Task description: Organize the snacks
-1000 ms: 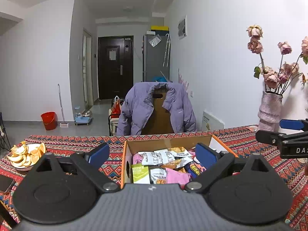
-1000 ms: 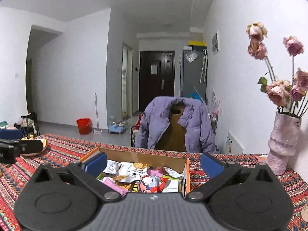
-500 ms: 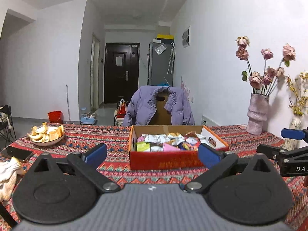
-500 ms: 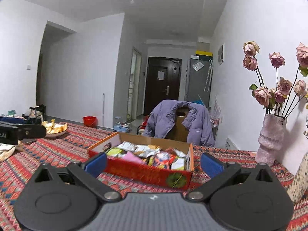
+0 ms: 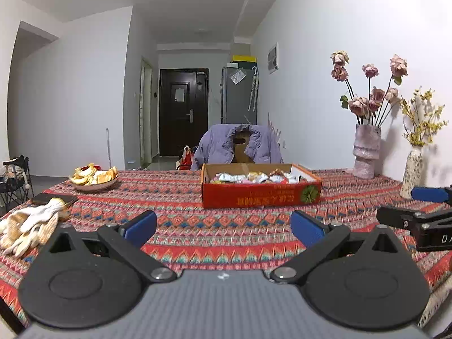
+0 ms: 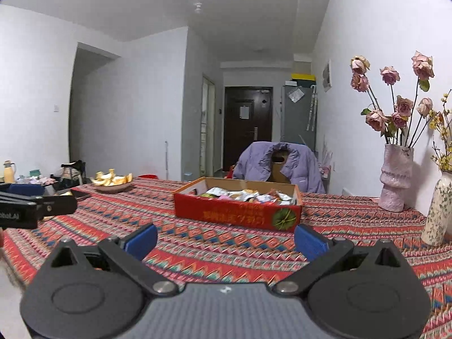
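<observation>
A red cardboard box (image 5: pixel 261 196) full of several snack packets (image 5: pixel 254 177) sits on the patterned tablecloth at the far middle of the table; it also shows in the right wrist view (image 6: pixel 237 212). My left gripper (image 5: pixel 223 227) is open and empty, well back from the box near the table's front. My right gripper (image 6: pixel 226 238) is open and empty, also back from the box. The right gripper shows at the right edge of the left wrist view (image 5: pixel 423 212); the left gripper shows at the left edge of the right wrist view (image 6: pixel 34 203).
A bowl of orange peels (image 5: pixel 94 178) stands at the far left, with a dark phone (image 5: pixel 53 197) and white gloves (image 5: pixel 28 226) nearer. Two flower vases (image 5: pixel 365 152) (image 5: pixel 411 175) stand at the right by the wall. A chair with a purple jacket (image 5: pixel 237 147) is behind the table.
Both grippers have pulled back from above the box toward the table's near edge. The box now looks smaller and farther away. Both stay open and empty.
</observation>
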Demonstrator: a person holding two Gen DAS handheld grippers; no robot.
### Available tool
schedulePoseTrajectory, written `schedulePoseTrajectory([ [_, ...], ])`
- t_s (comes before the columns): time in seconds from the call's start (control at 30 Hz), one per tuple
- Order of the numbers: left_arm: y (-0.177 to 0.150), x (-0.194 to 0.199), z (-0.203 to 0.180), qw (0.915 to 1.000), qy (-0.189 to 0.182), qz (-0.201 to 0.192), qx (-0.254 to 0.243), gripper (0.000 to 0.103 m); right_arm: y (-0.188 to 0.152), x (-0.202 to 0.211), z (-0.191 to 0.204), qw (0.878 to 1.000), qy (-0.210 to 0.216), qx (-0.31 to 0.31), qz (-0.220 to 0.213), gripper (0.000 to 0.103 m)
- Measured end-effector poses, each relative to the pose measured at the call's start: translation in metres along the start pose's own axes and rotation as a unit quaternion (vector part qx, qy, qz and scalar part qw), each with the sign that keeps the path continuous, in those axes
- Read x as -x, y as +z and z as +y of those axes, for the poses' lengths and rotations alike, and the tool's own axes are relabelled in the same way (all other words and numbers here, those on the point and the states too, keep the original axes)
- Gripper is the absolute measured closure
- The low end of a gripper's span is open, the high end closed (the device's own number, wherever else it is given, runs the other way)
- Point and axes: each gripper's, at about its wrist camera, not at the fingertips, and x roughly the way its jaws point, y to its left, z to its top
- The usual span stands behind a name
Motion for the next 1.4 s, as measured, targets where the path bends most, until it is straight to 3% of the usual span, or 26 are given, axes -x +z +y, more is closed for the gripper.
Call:
schedulePoseTrajectory([
  [0.23, -0.032, 0.041, 0.000, 0.9998, 0.016, -0.002, 0.013, 0.000, -0.026, 0.039, 0.025, 1.000, 0.004, -0.006, -0.010, 0.000],
  [0.37, -0.056, 0.045, -0.002, 0.9997, 0.009, 0.024, 0.005, 0.000, -0.048, 0.055, 0.035, 1.000, 0.001, -0.006, -0.030, 0.000],
  [0.53, -0.075, 0.044, -0.006, 0.9989, 0.031, 0.033, -0.013, 0.000, -0.074, 0.057, 0.043, 1.000, -0.013, 0.014, -0.012, 0.000],
  [0.77, -0.080, 0.036, -0.002, 0.9977, 0.036, 0.058, -0.006, 0.000, -0.086, 0.065, 0.044, 0.999, -0.030, 0.013, -0.005, 0.000],
  [1.4, -0.076, 0.041, -0.001, 0.9980, 0.040, 0.049, -0.005, 0.000, -0.086, 0.059, 0.033, 0.999, -0.040, -0.008, 0.002, 0.000],
])
